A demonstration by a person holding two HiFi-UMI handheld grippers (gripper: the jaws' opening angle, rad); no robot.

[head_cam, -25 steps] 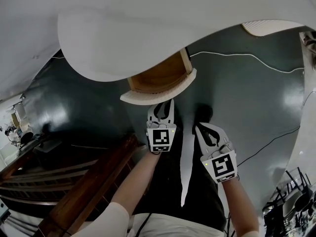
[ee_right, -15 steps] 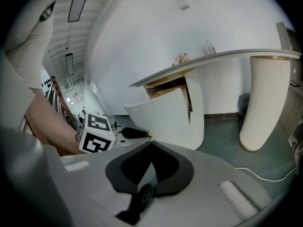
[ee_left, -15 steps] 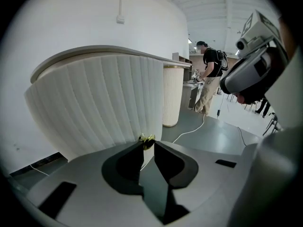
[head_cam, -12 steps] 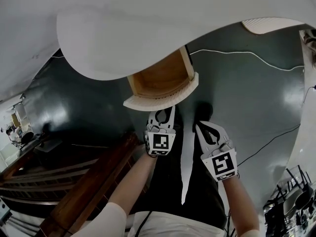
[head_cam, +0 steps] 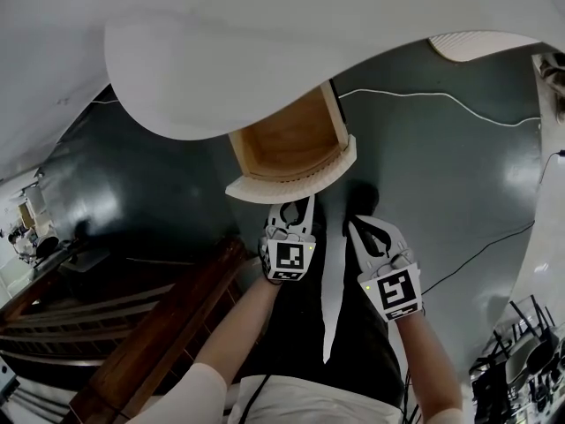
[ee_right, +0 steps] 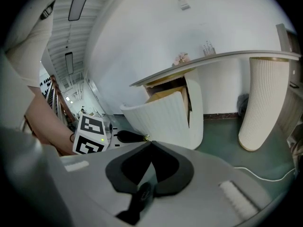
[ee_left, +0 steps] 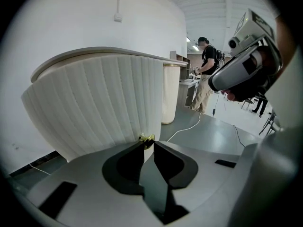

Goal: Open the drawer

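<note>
far to the left of the left claw (head_cam: pixel 298 203) a brown wooden rail (head_cam: pixel 150 334) runs over the dark floor (head_cam: pixel 141 184); the left claw points at the white ribbed front of the drawer (head_cam: pixel 296 182), and its two tips are clenched on the small brass knob (ee_left: pixel 146 138) of this front; its jaws have just been closing, with the knob between the tips; the drawer stands pulled out from under the white curved table top (head_cam: pixel 265 51), directly ahead of this claw, and its wooden inside shows; just to the right of the left claw, apart from it, is the right claw (head_cam: pixel 357 228); it is clenched on nothing, tips together; the drawer front is ahead of it and a little to its left, not touched; further right of the right claw a white cable (head_cam: pixel 441 100) lies on the floor; a ribbed white column (ee_right: pixel 262 103) stands to the right of the drawer.
</note>
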